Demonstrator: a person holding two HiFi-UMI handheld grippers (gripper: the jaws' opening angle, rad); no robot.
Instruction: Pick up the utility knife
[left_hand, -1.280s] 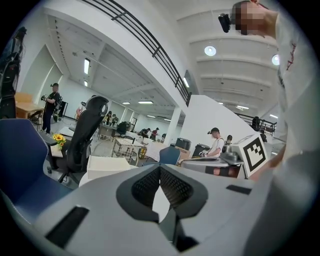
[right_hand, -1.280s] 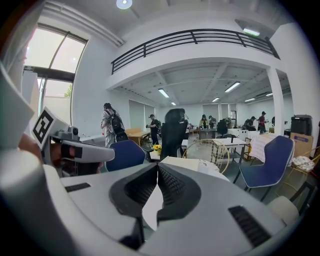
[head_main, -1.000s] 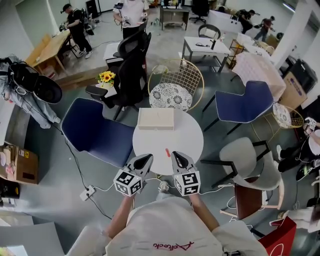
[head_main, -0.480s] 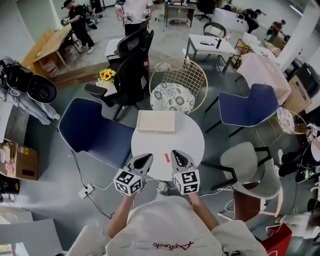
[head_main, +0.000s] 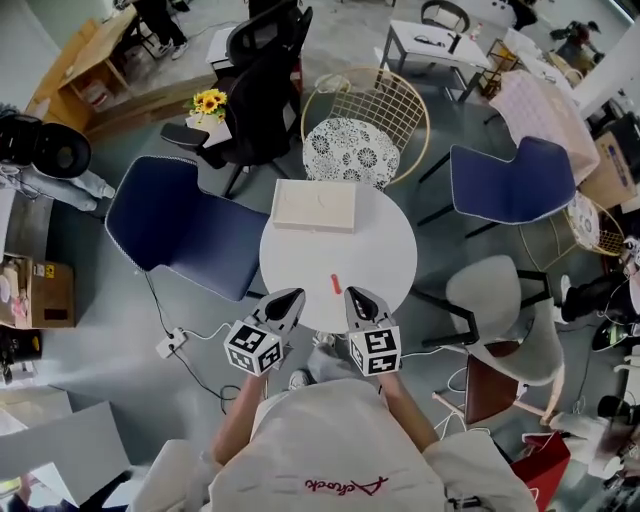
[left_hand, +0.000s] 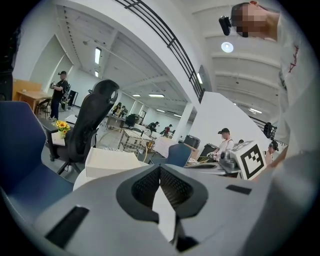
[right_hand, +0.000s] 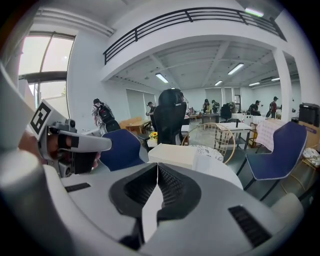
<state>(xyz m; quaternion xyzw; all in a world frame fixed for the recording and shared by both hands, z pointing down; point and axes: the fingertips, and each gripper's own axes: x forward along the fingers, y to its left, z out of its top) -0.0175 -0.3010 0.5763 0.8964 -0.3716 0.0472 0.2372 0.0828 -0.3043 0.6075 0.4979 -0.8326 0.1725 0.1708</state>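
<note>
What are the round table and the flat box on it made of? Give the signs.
Round table: smooth white top, likely laminate or painted board; no grain shows.
Flat box: matt cream, perhaps cardboard or pale wood; unclear.

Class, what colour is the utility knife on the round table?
The utility knife is red, clearest in the head view.

Left claw (head_main: 296, 295), right claw (head_main: 352, 293) — two; knife (head_main: 336, 284) one, box (head_main: 314, 205) one, table (head_main: 385, 250) one
</note>
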